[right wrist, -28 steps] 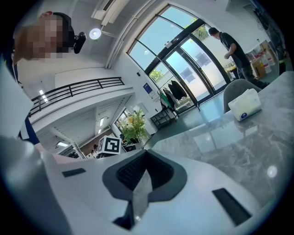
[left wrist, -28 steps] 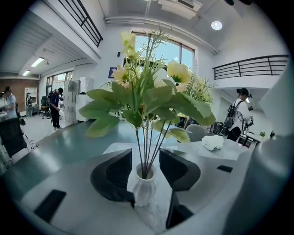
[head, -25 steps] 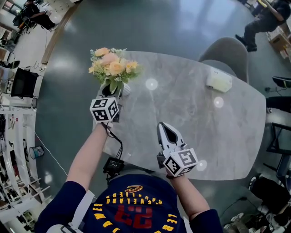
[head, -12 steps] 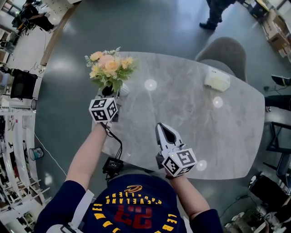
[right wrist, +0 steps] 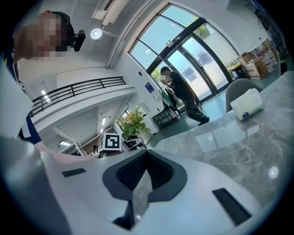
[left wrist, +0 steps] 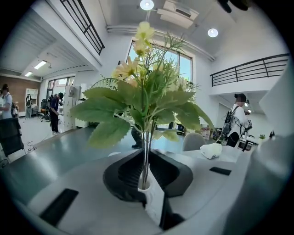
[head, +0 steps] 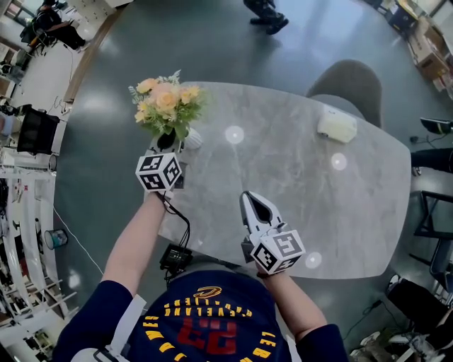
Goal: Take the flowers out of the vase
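Observation:
A bunch of peach and yellow flowers (head: 164,101) with green leaves stands at the marble table's (head: 297,191) far left corner. The white vase (head: 192,138) only peeks out beside it. My left gripper (head: 168,143) is at the stems below the leaves, and its jaws are closing on them. In the left gripper view the thin stems (left wrist: 146,156) run down between the pads of the left gripper (left wrist: 146,186), which pinch them. My right gripper (head: 248,199) is shut and holds nothing, over the table near the front edge. The right gripper view shows the flowers (right wrist: 133,120) far off.
A white tissue box (head: 337,125) lies at the table's far right, with a grey chair (head: 354,81) behind it. A cable and a small black box (head: 175,256) hang at the front edge. A person's legs (head: 263,13) cross the floor beyond the table.
The bunch of flowers has shifted a little to the left with my left gripper. The person on the floor has walked from the right to the top middle. My right gripper has stayed put.

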{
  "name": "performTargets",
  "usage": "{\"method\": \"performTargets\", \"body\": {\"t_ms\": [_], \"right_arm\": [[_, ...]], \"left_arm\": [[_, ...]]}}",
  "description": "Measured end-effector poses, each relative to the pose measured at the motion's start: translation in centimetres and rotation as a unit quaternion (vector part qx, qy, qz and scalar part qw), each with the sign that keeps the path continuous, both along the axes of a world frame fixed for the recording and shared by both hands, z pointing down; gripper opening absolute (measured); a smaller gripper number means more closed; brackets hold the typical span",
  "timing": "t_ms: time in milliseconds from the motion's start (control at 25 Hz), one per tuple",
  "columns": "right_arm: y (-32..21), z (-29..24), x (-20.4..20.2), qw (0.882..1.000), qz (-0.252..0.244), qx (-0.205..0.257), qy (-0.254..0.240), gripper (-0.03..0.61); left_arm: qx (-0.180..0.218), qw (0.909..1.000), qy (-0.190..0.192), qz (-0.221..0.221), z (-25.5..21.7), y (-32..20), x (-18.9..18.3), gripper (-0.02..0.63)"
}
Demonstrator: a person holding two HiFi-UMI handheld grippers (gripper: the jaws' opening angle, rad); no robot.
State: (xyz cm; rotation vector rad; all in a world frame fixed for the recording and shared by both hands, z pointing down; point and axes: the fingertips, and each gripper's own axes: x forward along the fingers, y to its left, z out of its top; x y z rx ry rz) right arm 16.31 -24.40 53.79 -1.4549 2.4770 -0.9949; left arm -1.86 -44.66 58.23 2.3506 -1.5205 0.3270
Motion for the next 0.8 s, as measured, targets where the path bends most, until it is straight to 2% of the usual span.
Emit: {"method": "performTargets", "body": {"t_ms": [440,800], "right_arm": [[0.8,-0.9,-0.5,1.000,-0.005,0.006,-0.002,0.006],[1.6,-1.8,-0.1,1.000,0.003,0.016,-0.007,0.007]], "left_arm": [[0.040,0.9980,0.044,-0.020,-4.8,0.8,-0.7,0.041],[0.072,0.9948,0.064,-0.033,-8.9,1.9,-1.6,0.040]]}}
